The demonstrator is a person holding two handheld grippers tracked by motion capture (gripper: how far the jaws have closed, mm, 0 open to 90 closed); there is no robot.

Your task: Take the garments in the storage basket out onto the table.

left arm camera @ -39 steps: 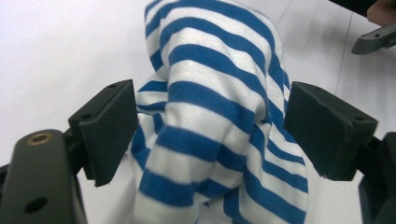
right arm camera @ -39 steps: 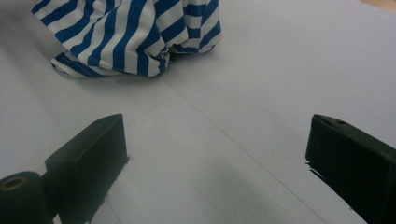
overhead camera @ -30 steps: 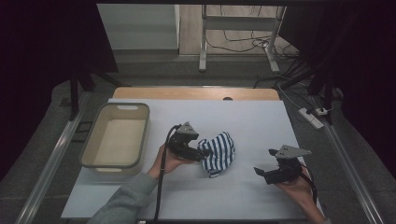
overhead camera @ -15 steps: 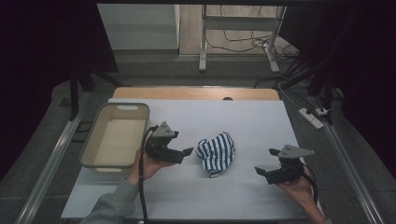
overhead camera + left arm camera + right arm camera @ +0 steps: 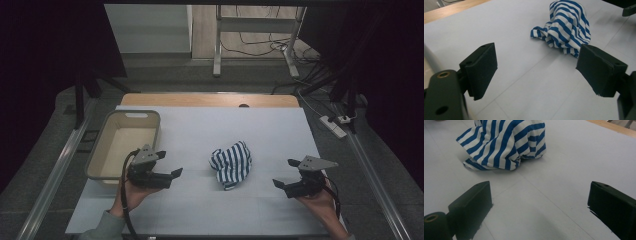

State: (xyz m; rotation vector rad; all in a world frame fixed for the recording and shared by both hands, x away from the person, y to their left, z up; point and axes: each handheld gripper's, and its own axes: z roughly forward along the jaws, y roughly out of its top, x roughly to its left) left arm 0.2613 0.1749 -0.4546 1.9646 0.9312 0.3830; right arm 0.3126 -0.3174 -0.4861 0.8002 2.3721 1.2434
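Observation:
A crumpled blue-and-white striped cloth lies in a heap near the middle of the white table. My left gripper hovers to its left, beside the bin, jaws open and empty, pointing right toward the cloth. In the left gripper view the cloth sits well beyond the open gripper. My right gripper rests at the front right, open and empty, pointing left. The right gripper view has the cloth ahead of the wide-set pads of the gripper, apart from them.
A beige plastic bin, with nothing in it, stands at the table's left edge, just behind my left hand. A wooden strip runs along the far edge. Metal rails flank the table; a power strip lies on the floor at right.
My left gripper has drawn away from the cloth, moving left toward the bin. The cloth stays on the table. The right gripper has not moved.

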